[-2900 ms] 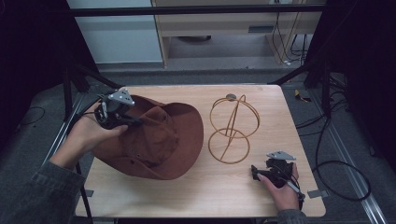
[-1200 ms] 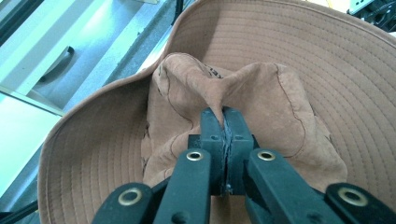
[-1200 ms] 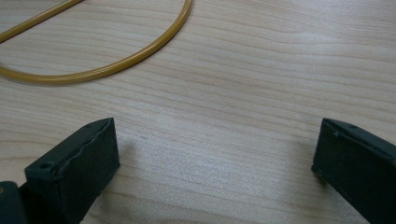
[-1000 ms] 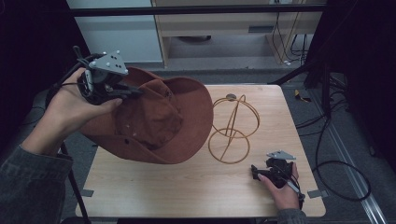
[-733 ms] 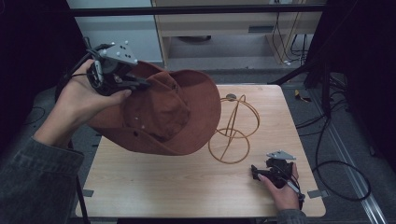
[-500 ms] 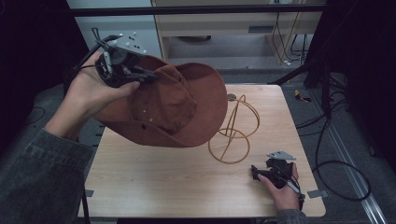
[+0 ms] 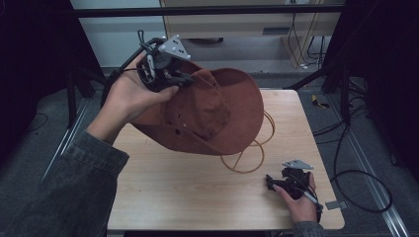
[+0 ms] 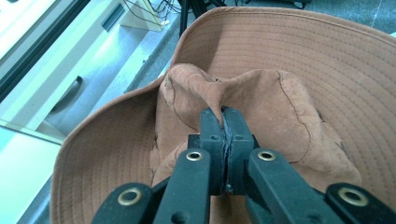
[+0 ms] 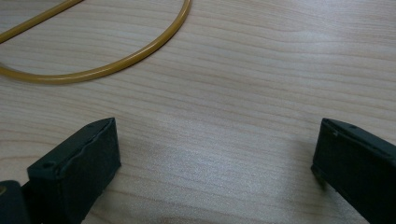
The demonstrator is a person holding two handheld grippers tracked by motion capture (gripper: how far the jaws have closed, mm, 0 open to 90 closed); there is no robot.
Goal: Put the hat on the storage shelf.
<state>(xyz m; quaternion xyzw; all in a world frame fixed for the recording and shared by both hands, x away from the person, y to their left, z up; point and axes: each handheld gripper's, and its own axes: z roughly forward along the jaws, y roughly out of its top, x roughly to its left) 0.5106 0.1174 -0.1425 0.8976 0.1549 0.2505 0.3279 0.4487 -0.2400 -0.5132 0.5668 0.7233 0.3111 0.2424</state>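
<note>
We count one brown hat (image 7: 217, 116), one wire stand (image 7: 247, 155), two grippers, one desk (image 7: 188, 197).

Dim room, lit tabletop, pics mostly sharp

High view dark at the edges w/ light only on the table (image 7: 197, 197); hat (image 8: 299, 70) pic is bright, washed-out glare top left; right gripper pic has soft shadows, jaws slightly blurry.

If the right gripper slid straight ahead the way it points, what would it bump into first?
Probably the yellow wire stand: its base ring curves across the table ahead of the open right gripper. Bare wood lies between; the exact line is hard to judge.
</note>
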